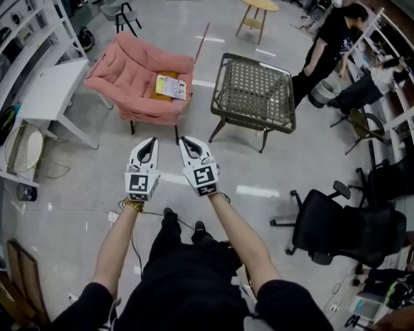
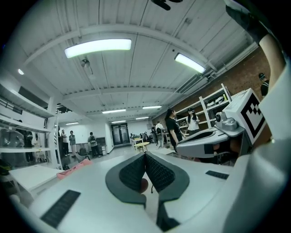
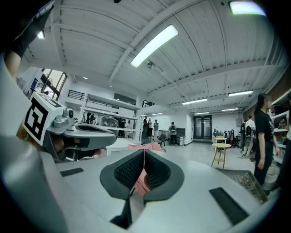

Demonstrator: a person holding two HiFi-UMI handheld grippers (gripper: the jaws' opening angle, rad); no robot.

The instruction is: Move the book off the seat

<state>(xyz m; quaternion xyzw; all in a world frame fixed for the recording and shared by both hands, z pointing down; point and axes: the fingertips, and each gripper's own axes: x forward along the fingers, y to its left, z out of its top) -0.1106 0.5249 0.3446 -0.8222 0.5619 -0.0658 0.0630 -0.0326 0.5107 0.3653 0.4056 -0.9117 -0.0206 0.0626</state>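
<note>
A book with a white and yellow cover lies flat on the seat of the pink armchair, over an orange cushion. Both grippers are held up side by side well short of the chair, above the floor. My left gripper has its jaws together with nothing between them, as the left gripper view shows. My right gripper is shut and empty too. The pink armchair shows beyond the right jaws; the book is hidden there.
A wicker-topped low table stands right of the armchair. A white desk is at the left, a black office chair at the right. A person in black stands at the back right. A wooden stool is far back.
</note>
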